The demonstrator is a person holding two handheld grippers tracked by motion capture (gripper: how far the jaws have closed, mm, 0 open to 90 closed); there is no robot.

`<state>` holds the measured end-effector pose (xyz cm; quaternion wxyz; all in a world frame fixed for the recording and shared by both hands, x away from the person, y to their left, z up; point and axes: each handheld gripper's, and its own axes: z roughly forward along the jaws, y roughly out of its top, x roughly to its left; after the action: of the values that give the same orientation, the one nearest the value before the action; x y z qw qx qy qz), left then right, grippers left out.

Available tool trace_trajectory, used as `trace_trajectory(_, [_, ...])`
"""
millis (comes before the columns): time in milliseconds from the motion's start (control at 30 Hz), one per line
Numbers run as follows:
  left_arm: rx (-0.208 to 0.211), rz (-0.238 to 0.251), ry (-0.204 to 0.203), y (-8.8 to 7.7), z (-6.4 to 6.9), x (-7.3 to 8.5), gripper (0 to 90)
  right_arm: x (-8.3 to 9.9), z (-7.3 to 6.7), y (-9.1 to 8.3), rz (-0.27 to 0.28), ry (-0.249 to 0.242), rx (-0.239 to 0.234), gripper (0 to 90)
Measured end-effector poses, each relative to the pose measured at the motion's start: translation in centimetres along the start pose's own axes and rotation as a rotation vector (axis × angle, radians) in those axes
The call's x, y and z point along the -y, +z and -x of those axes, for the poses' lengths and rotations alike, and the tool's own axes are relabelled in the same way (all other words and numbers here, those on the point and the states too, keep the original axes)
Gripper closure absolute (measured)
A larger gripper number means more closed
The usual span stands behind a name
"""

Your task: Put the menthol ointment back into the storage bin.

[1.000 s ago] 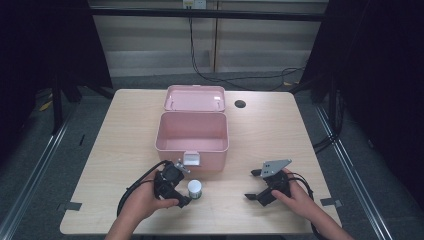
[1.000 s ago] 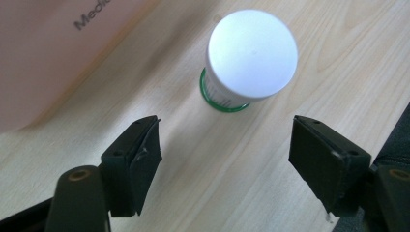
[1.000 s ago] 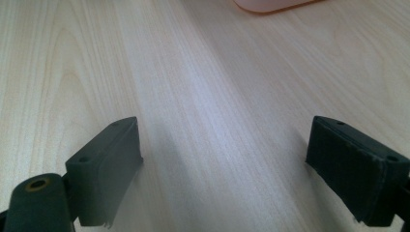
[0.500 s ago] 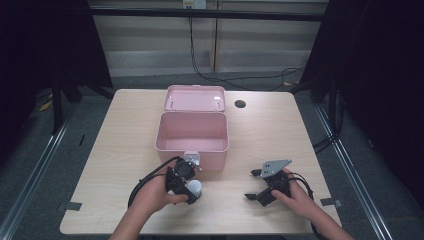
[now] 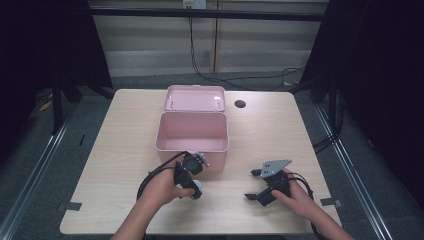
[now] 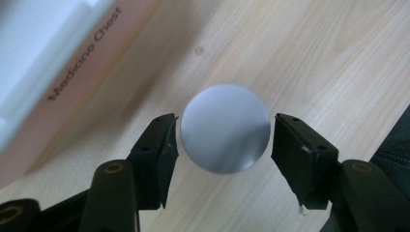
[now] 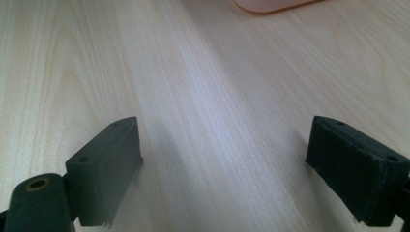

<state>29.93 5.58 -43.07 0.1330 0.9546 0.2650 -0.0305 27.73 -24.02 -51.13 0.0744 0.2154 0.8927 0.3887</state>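
We keep our left claw (image 6: 223,140) around the little white round-topped bottle (image 6: 225,128) on the desk (image 5: 125,140), just in front of the open pink box (image 5: 192,131). Its jaws have just been closing; one side looks like it touches, the other shows a thin gap. Our right claw (image 7: 237,159) rests spread wide, holding nothing. Our hand hides most of the bottle from above.

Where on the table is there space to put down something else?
Bare wood lies left of the pink box, right of it past the small dark hole, and between the two tongs. It is crowded in front of the box, where the left tongs straddle a white bottle.
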Motion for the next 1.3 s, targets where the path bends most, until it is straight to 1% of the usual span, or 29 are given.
trace_trajectory(33, [-0.002,0.001,0.003,0.0,0.0,-0.2,43.2,0.0,0.0,0.0,0.000,0.000,0.000,11.4])
trace_trajectory(67, [-0.005,-0.007,0.015,0.0,0.0,-0.3,44.4,0.0,0.0,0.0,0.000,0.000,0.000,11.4])
trace_trajectory(100, [-0.007,-0.009,-0.003,0.0,0.1,-0.4,46.3,0.0,0.0,0.0,0.000,0.000,0.000,11.4])
trace_trajectory(167, [-0.012,-0.024,-0.006,0.0,0.0,-0.6,49.7,0.0,0.0,0.0,0.000,0.000,0.000,11.4])
trace_trajectory(300, [-0.009,-0.044,-0.023,-0.1,0.0,-0.9,50.2,0.0,0.0,0.0,0.000,0.000,0.000,11.4])
trace_trajectory(333, [-0.004,-0.055,-0.029,-0.1,-0.1,-0.9,50.3,0.0,0.0,0.0,0.000,0.000,0.000,11.4])
trace_trajectory(400, [0.008,-0.062,-0.031,-0.2,0.0,-1.0,50.4,0.0,0.0,0.0,0.000,0.000,0.000,11.4])
trace_trajectory(433, [0.015,-0.058,-0.045,-0.3,0.0,-1.0,50.4,0.0,0.0,0.0,0.000,0.000,0.000,11.4])
trace_trajectory(467, [0.020,-0.060,-0.048,-0.4,0.0,-1.0,50.4,0.0,0.0,0.0,0.000,0.001,-0.001,11.4])
trace_trajectory(533, [0.025,-0.069,-0.043,-0.8,0.0,-1.0,50.4,0.0,0.0,0.0,0.000,0.001,-0.001,11.4])
trace_trajectory(600, [0.029,-0.076,-0.051,-1.2,0.1,-1.0,50.4,0.0,0.0,0.0,0.003,-0.001,0.002,11.4])
trace_trajectory(633, [0.032,-0.082,-0.044,-1.5,0.0,-1.0,50.4,0.0,0.0,0.0,0.003,-0.001,0.002,11.4])
trace_trajectory(733, [0.034,-0.080,-0.068,-2.1,0.0,-0.9,50.4,0.0,0.0,0.0,0.003,-0.001,0.002,11.4])
trace_trajectory(767, [0.034,-0.083,-0.066,-2.4,-0.1,-0.9,50.4,0.0,0.0,0.0,0.003,-0.001,0.002,11.4])
trace_trajectory(933, [0.039,-0.086,-0.080,-3.5,-0.2,-0.6,50.5,0.0,0.0,0.0,0.003,-0.002,0.002,11.4])
trace_trajectory(1100, [0.061,-0.094,-0.088,-4.7,-0.6,-0.4,50.5,0.0,0.0,0.0,0.004,-0.003,0.002,11.4])
trace_trajectory(1200, [0.054,-0.086,-0.108,-5.3,-0.7,-0.2,50.5,0.0,0.0,0.0,0.003,-0.001,0.001,11.4])
trace_trajectory(1267, [0.056,-0.087,-0.110,-5.8,-1.0,-0.1,50.5,0.0,0.0,0.0,0.003,-0.001,0.001,11.4])
trace_trajectory(1300, [0.061,-0.084,-0.121,-6.0,-1.0,0.0,50.5,0.0,0.0,0.0,0.003,-0.001,0.001,11.4])
